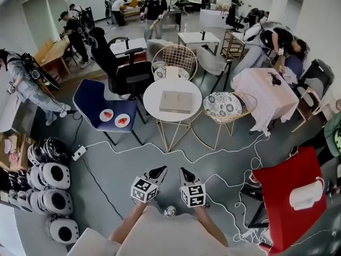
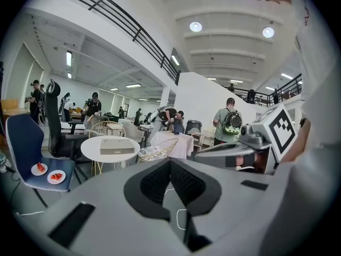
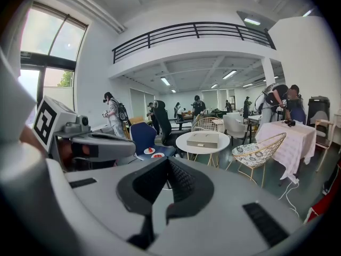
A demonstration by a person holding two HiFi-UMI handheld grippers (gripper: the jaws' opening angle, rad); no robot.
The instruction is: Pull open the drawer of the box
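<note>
The box [image 1: 175,102] is a flat beige case lying on a small round white table [image 1: 154,92], well ahead of me across the grey floor. In the left gripper view, the box [image 2: 116,146] shows its long front side. In the right gripper view, the box [image 3: 203,140] sits on the same table. My left gripper [image 1: 160,169] and right gripper [image 1: 184,170] are held side by side low in the head view, far short of the table. Both point towards it. The left gripper [image 2: 170,160] is shut with nothing in it, and so is the right gripper [image 3: 168,160].
A blue chair [image 1: 90,97] with two small plates of red food stands left of the table. A gold wire chair with a patterned cushion [image 1: 226,106] stands to its right, and a black office chair [image 1: 125,71] stands behind. White cables [image 1: 213,159] snake over the floor. Several people stand around the room.
</note>
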